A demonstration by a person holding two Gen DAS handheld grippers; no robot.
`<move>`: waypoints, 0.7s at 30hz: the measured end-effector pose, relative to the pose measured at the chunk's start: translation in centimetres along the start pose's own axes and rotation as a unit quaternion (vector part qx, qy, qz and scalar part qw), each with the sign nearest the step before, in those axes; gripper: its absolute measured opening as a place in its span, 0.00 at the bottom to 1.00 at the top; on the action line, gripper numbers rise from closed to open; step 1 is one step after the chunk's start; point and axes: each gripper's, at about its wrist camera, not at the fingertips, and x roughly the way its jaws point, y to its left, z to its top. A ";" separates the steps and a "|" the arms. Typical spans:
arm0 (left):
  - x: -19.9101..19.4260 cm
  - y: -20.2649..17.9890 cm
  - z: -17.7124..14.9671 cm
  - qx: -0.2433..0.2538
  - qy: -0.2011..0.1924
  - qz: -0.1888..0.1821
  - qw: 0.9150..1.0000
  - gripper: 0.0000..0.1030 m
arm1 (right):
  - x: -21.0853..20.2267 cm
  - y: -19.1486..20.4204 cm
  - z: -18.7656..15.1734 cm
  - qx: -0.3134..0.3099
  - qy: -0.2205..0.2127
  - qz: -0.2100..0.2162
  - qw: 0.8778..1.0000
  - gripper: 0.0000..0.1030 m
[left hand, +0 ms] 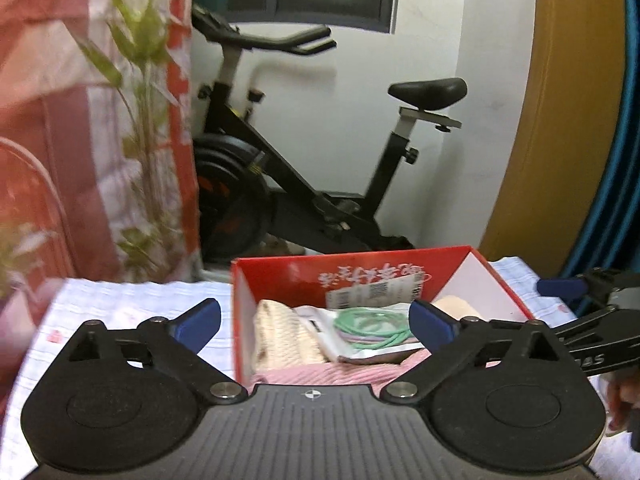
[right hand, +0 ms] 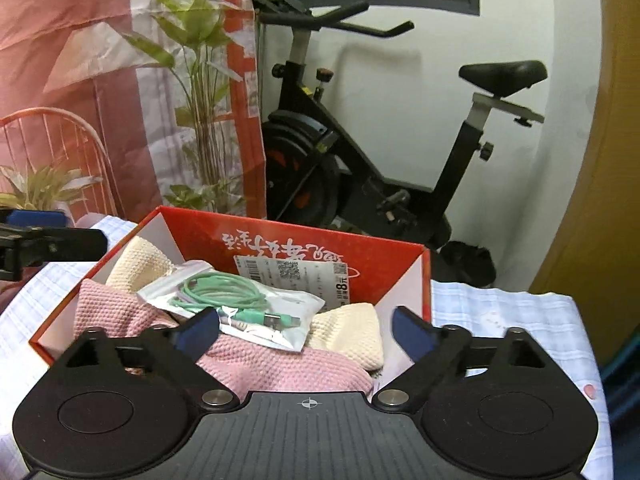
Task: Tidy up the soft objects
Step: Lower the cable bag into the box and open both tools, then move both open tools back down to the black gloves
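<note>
An open red box (left hand: 280, 276) (right hand: 208, 232) stands on a cloth-covered table. Inside lie a pink knit cloth (left hand: 332, 374) (right hand: 280, 368), cream knit cloths (left hand: 280, 336) (right hand: 348, 332), and on top a clear bag holding a green cable (left hand: 368, 328) (right hand: 224, 288). My left gripper (left hand: 314, 320) hovers open over the box's near side, with nothing between its blue pads. Over the near edge my right gripper (right hand: 306, 326) also stands open and holds nothing. From the right wrist view, one blue pad (right hand: 36, 218) of the other gripper shows at the left edge.
The table wears a pale blue-white cloth (left hand: 120, 304) (right hand: 500, 312). Behind it stand a black exercise bike (left hand: 304, 200) (right hand: 360, 168), leafy plants (left hand: 140, 80) (right hand: 200, 60) and a red-white curtain (right hand: 60, 40). A yellow panel (left hand: 560, 120) rises at right. A hand (left hand: 624, 400) shows low right.
</note>
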 end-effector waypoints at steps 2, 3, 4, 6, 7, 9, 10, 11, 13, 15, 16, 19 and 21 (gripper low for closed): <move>-1.2 -0.1 -0.2 0.004 -0.005 0.010 1.000 1.00 | -1.1 0.1 -0.2 0.003 -0.008 0.000 1.000 1.00; -1.7 -0.1 -0.3 0.004 -0.008 0.013 1.000 1.00 | -1.6 0.3 -0.4 0.003 -0.012 0.000 1.000 1.00; -2.4 0.0 -0.5 0.004 -0.012 0.015 1.000 1.00 | -2.1 0.4 -0.5 0.001 -0.014 0.002 1.000 1.00; -3.3 -0.1 -1.0 0.007 -0.017 0.017 1.000 1.00 | -3.2 0.9 -0.8 -0.004 -0.021 0.003 1.000 1.00; -3.9 -0.2 -1.3 0.009 -0.022 0.020 1.000 1.00 | -3.8 1.1 -1.1 -0.005 -0.026 0.002 1.000 1.00; -5.0 -0.4 -1.8 0.012 -0.031 0.029 0.999 1.00 | -4.8 1.5 -1.6 -0.004 -0.034 0.002 0.999 1.00; -5.7 -0.4 -2.2 0.013 -0.034 0.034 0.999 1.00 | -5.3 1.6 -1.8 -0.003 -0.037 0.004 0.999 1.00; -6.2 -0.6 -2.5 0.014 -0.037 0.038 0.998 1.00 | -5.7 1.7 -2.2 -0.001 -0.039 0.005 0.999 1.00; -7.3 -0.8 -3.2 0.016 -0.041 0.047 0.998 1.00 | -6.7 1.9 -2.9 0.003 -0.046 0.005 0.999 1.00; -8.4 -0.8 -4.0 0.012 -0.044 0.054 0.997 1.00 | -7.6 2.0 -3.7 0.009 -0.053 0.004 0.999 1.00; -8.9 -0.8 -4.4 0.009 -0.047 0.056 0.997 1.00 | -8.1 2.1 -4.2 0.011 -0.058 0.002 0.998 1.00; -9.9 -0.8 -5.7 0.003 -0.049 0.068 0.997 1.00 | -9.3 2.3 -5.6 0.022 -0.068 0.003 0.997 1.00; -10.3 -0.8 -6.5 0.000 -0.047 0.074 0.996 1.00 | -9.9 2.2 -6.5 0.031 -0.073 0.005 0.997 1.00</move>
